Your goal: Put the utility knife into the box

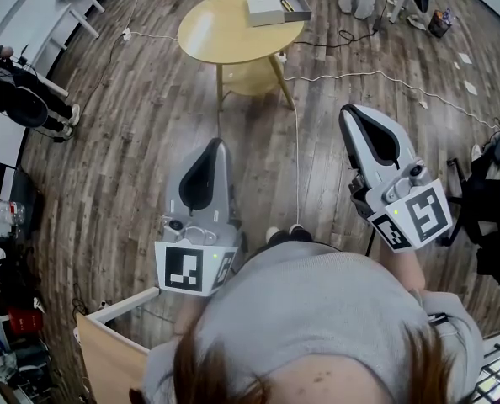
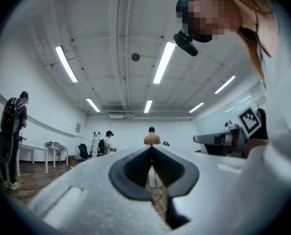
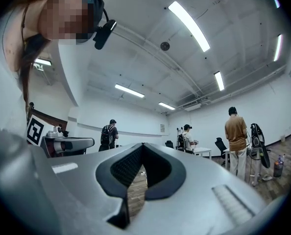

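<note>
The box [image 1: 294,5] is a grey open tray on the far side of a round wooden counter [image 1: 225,32], with a white lid [image 1: 264,5] lying flat and touching its left side. Inside the tray lies a small yellow-and-dark thing that looks like the utility knife [image 1: 287,5]; it is too small to make out further.

Both grippers are well apart from the counter, over the wood-plank floor [image 1: 132,141] on the near side of it. The left gripper [image 1: 220,143] points towards the counter's legs. In the left gripper view its fingers [image 2: 135,169] are pressed together at the tips, with nothing between them; only floor shows through the gap lower down. The right gripper [image 1: 348,109] is beside it to the right, with its tip a little nearer the counter. In the right gripper view its fingers [image 3: 123,168] are also closed tip to tip and hold nothing.

A white cable [image 1: 359,76] runs across the floor from under the counter towards the right. The person [image 1: 317,310] holding the grippers wears a grey top and fills the bottom of the head view.
</note>
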Motion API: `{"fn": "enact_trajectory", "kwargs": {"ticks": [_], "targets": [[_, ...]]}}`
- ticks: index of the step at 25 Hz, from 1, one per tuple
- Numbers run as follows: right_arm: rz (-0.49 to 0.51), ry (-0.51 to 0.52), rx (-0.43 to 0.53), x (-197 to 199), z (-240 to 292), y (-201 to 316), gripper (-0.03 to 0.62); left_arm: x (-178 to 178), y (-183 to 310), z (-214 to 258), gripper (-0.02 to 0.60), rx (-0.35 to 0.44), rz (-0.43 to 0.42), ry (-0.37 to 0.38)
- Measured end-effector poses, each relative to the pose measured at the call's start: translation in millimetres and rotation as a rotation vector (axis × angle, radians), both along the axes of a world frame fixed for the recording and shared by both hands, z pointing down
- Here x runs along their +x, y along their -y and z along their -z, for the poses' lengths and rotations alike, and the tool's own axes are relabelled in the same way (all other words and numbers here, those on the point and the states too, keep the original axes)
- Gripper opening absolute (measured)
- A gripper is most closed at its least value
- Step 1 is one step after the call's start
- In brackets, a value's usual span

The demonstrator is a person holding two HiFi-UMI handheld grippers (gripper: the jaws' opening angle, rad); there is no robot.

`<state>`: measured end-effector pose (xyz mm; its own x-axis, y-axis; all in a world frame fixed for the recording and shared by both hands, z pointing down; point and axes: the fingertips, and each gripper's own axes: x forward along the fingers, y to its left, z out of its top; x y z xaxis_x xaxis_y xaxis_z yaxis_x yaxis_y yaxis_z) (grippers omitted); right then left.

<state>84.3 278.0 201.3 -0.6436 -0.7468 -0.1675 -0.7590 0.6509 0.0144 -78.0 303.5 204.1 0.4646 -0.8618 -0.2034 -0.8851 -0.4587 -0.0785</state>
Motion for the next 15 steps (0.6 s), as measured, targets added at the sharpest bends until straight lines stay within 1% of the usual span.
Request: {"fn": "enact_trajectory", "kwargs": {"ticks": [9,15], "targets": [[0.014,-0.002,-0.01,-3.9,-2.5,-1.3,0.005,-1.6,-2.8,-1.7,0.002,-0.007,0.008,0.014],[0.02,-0.007,-0.008,-7.0,-3.7,-3.2,0.005,-4.3,-5.5,-2.7,0.002,-0.007,0.018,0.01]]}}
